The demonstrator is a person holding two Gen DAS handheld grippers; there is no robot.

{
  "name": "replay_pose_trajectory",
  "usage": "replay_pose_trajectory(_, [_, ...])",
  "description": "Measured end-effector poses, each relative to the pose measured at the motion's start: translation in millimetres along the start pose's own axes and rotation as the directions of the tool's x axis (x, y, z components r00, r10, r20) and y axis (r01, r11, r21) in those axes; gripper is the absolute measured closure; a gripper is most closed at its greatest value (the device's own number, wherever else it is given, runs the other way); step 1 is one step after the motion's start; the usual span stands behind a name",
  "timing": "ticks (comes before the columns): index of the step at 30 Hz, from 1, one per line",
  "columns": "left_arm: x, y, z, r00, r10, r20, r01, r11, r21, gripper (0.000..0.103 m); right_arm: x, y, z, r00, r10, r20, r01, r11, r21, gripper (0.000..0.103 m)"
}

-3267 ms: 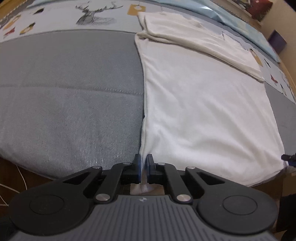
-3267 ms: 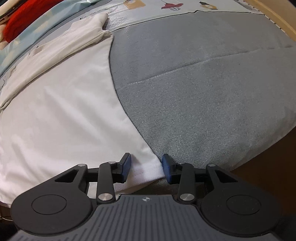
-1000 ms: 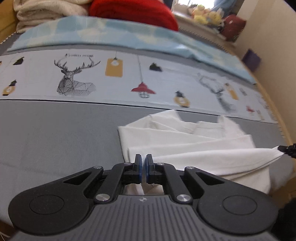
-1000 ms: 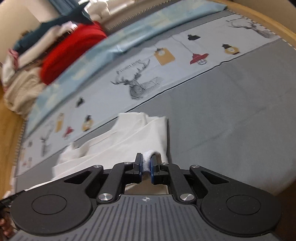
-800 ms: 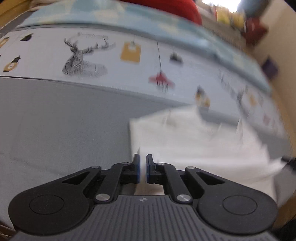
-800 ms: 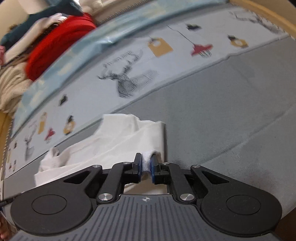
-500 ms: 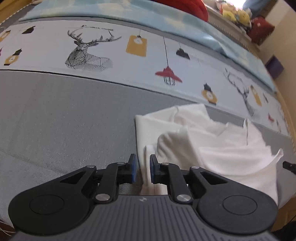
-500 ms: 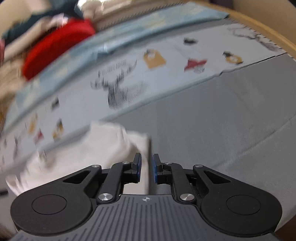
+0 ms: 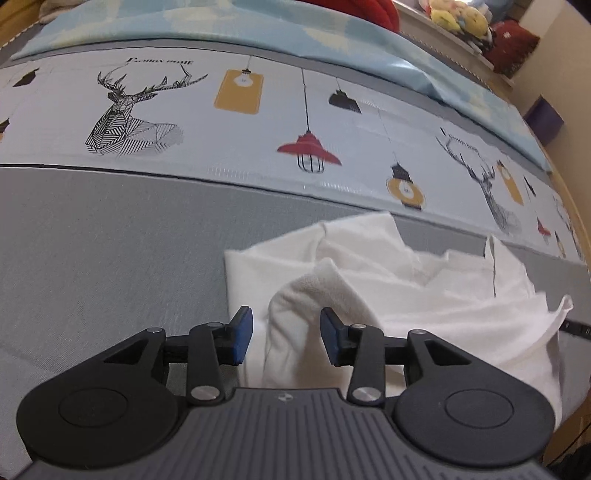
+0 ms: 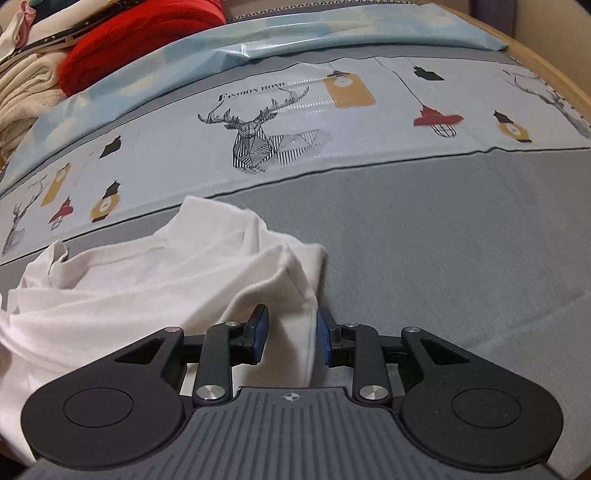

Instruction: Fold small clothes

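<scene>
A white garment [image 9: 424, 291], soft and slightly fleecy in texture, lies loosely doubled over on the grey bedspread [image 9: 110, 236], near its front edge. It is far from flat: the upper layer sags in rounded folds, a thick rolled hump stands up at its left corner, and a pointed flap juts out at the far right in the left wrist view. A hemmed edge and a thin dark seam line show along its back portion, which reaches close to the printed band [image 9: 258, 122] of stags, lamps and lanterns crossing the bed.

The left gripper [image 9: 286, 334] is opening; its blue pads stand apart on either side of the rolled hump, with fabric between them but not pinched. The right gripper [image 10: 290, 332] is opening too, its pads astride the garment's right-hand folded edge, cloth between them and loose.

Behind the printed band lie a pale blue sheet [image 10: 295, 33], a red bundle [image 10: 140, 40] and cream textiles [image 10: 26, 88].
</scene>
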State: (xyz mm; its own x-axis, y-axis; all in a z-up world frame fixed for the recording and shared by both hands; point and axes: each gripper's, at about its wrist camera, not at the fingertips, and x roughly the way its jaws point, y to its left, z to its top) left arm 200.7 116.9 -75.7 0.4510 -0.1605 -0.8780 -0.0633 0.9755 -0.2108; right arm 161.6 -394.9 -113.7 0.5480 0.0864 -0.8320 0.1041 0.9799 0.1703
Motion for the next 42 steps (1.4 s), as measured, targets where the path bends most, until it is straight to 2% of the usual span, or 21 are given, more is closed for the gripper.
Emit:
replay_pose_trajectory(6, [14.5, -3.7, 14.4, 1.0, -0.012, 0.006, 0.012, 1.0, -0.025, 0.058, 16.0, 9.3, 16.2, 1.0, -0.001, 0.013, 0.0, 1.0, 0.007, 0.073])
replay_pose_trajectory(8, [19.6, -5.4, 17.4, 1.0, -0.013, 0.001, 0.013, 1.0, -0.025, 0.058, 19.7, 11.6, 20.5, 1.0, -0.008, 0.02, 0.008, 1.0, 0.007, 0.078])
replay_pose_trajectory(9, [21.4, -6.1, 18.6, 1.0, -0.01, 0.0, 0.01, 1.0, -0.021, 0.059, 21.4, 11.9, 23.0, 1.0, -0.007, 0.026, 0.007, 1.0, 0.012, 0.087])
replay_pose_trajectory(10, [23.2, -6.8, 19.7, 1.0, -0.01, 0.0, 0.01, 1.0, -0.015, 0.06, 22.6, 11.9, 25.3, 0.999, -0.011, 0.031, 0.01, 1.0, 0.017, 0.09])
replay_pose_trajectory(11, [25.0, -7.5, 20.8, 1.0, -0.013, -0.003, 0.013, 1.0, -0.009, 0.064, 23.9, 11.4, 27.6, 0.999, -0.018, 0.036, 0.017, 1.0, 0.026, 0.092])
replay_pose_trajectory(12, [26.7, -8.4, 21.5, 1.0, -0.021, -0.009, 0.021, 1.0, 0.003, 0.085, 25.2, 10.7, 29.5, 0.999, -0.019, 0.037, 0.017, 0.999, 0.038, 0.094])
replay_pose_trajectory(13, [27.3, -8.6, 22.0, 1.0, -0.02, -0.013, 0.021, 1.0, 0.021, 0.1, 26.2, 10.3, 30.8, 0.999, -0.017, 0.039, 0.015, 0.999, 0.05, 0.095])
replay_pose_trajectory(15, [16.7, -3.9, 26.5, 0.998, 0.02, 0.062, -0.021, 1.0, 0.016, 0.099, 23.8, 10.8, 34.7, 0.997, -0.026, 0.073, 0.021, 0.998, 0.067, 0.096])
replay_pose_trajectory(18, [-1.1, 12.2, 33.5, 0.984, 0.029, 0.175, -0.015, 0.997, -0.081, 0.099, 10.6, 11.2, 42.1, 0.983, -0.03, 0.182, 0.009, 0.993, 0.118, 0.096])
replay_pose_trajectory(21, [-4.9, 14.4, 34.6, 0.978, 0.052, 0.204, -0.035, 0.995, -0.09, 0.098, 0.0, 15.8, 48.5, 0.956, -0.032, 0.291, -0.01, 0.99, 0.141, 0.096])
replay_pose_trajectory(23, [-5.0, 16.6, 35.3, 0.978, 0.047, 0.202, -0.024, 0.993, -0.113, 0.094, -0.5, 19.0, 51.3, 0.948, -0.034, 0.316, -0.019, 0.987, 0.162, 0.094])
replay_pose_trajectory(24, [-4.8, 18.8, 34.8, 0.98, 0.038, 0.195, -0.013, 0.992, -0.125, 0.091, 2.4, 20.5, 53.2, 0.951, -0.034, 0.306, -0.021, 0.984, 0.176, 0.089])
replay_pose_trajectory(25, [-4.6, 20.4, 34.3, 0.983, 0.031, 0.183, -0.007, 0.991, -0.132, 0.09, 7.3, 22.1, 54.7, 0.959, -0.039, 0.279, -0.016, 0.981, 0.192, 0.077])
replay_pose_trajectory(26, [-4.9, 23.1, 34.6, 0.985, 0.023, 0.169, 0.0, 0.991, -0.135, 0.086, 12.8, 24.0, 54.7, 0.969, -0.05, 0.24, 0.002, 0.98, 0.199, 0.071])
replay_pose_trajectory(27, [-5.0, 25.2, 33.5, 0.988, 0.013, 0.155, 0.009, 0.991, -0.134, 0.078, 16.3, 26.4, 53.2, 0.975, -0.072, 0.208, 0.031, 0.981, 0.192, 0.068])
replay_pose_trajectory(29, [-2.1, 28.3, 29.3, 0.996, -0.011, 0.092, 0.023, 0.992, -0.127, 0.065, 17.0, 26.9, 48.3, 0.98, -0.097, 0.172, 0.069, 0.984, 0.164, 0.068])
replay_pose_trajectory(31, [2.6, 29.4, 21.0, 1.0, -0.03, 0.007, 0.03, 0.993, -0.11, 0.065, 15.9, 23.0, 42.6, 0.989, -0.084, 0.124, 0.064, 0.985, 0.158, 0.068])
replay_pose_trajectory(34, [5.3, 25.9, 6.7, 0.994, -0.063, -0.084, 0.059, 0.997, -0.052, 0.065, 15.0, 15.5, 27.4, 0.999, -0.05, 0.022, 0.046, 0.989, 0.143, 0.068])
replay_pose_trajectory(39, [2.7, 9.2, -29.6, 0.978, -0.037, -0.205, 0.064, 0.99, 0.126, 0.065, -1.9, 11.5, -7.2, 0.995, -0.006, -0.103, 0.012, 0.998, 0.06, 0.067])
replay_pose_trajectory(42, [-2.0, 7.0, -52.5, 0.969, -0.022, -0.246, 0.069, 0.981, 0.184, 0.066, -13.3, 13.9, -26.9, 0.987, -0.006, -0.159, 0.005, 1.0, -0.005, 0.066])
